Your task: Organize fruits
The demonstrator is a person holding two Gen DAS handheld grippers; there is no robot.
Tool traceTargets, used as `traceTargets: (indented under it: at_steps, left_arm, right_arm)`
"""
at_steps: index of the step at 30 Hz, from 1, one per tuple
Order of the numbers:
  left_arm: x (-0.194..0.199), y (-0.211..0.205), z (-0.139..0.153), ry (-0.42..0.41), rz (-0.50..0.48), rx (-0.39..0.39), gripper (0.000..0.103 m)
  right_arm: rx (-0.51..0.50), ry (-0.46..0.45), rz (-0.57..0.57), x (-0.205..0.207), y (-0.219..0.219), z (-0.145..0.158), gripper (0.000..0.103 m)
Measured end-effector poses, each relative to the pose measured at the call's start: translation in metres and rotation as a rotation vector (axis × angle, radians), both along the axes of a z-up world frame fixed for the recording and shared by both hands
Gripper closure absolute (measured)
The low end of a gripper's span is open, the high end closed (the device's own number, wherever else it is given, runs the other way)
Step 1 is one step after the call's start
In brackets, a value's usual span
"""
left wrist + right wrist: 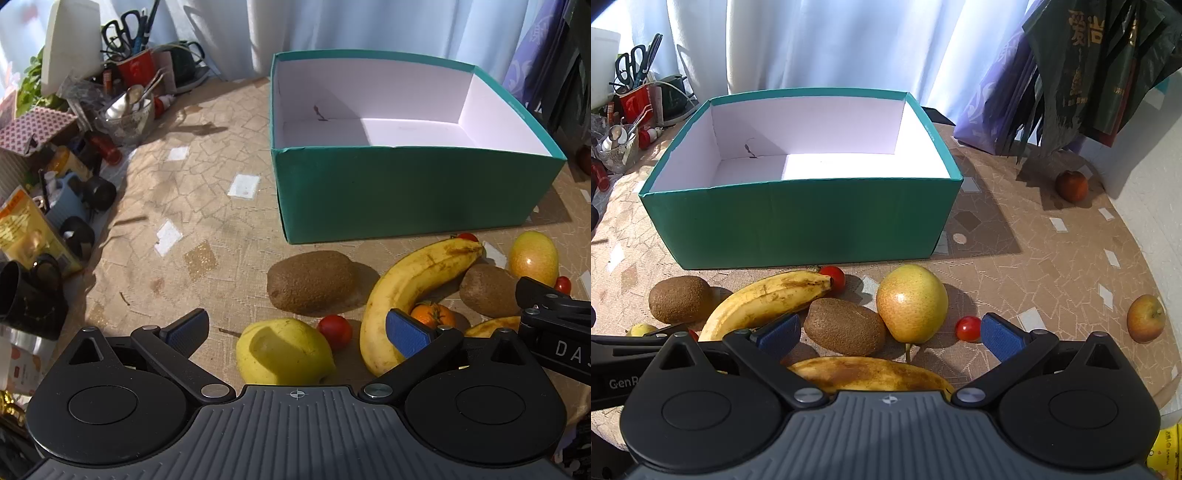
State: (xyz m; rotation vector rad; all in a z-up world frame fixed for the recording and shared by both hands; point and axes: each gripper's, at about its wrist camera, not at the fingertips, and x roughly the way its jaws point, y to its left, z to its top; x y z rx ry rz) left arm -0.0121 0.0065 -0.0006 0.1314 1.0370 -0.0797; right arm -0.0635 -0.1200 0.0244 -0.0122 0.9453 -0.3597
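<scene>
Green box (406, 192) waits empty at 12 o'clock for the fruits; left hand-held gripper (295, 334) and right hand-held gripper (890, 338) both hover released, ready to pick the yellow apple (284, 350) and kiwi (844, 325).

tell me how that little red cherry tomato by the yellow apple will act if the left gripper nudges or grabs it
The cherry tomato looks round and glossy, so a nudge would probably roll it, perhaps toward the kiwi. It seems small and thin-skinned; the open left gripper should close gently.
</scene>
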Motion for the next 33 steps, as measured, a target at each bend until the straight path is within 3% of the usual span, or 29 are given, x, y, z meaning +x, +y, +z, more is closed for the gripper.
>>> traceTargets:
  at_steps: [33]
  left_arm:
    - [0.0026,-0.0044,-0.0037,0.011,-0.011,0.018,0.0]
  right_arm:
    - [0.001,0.005,0.005,0.001,0.0005,-0.0033,0.0]
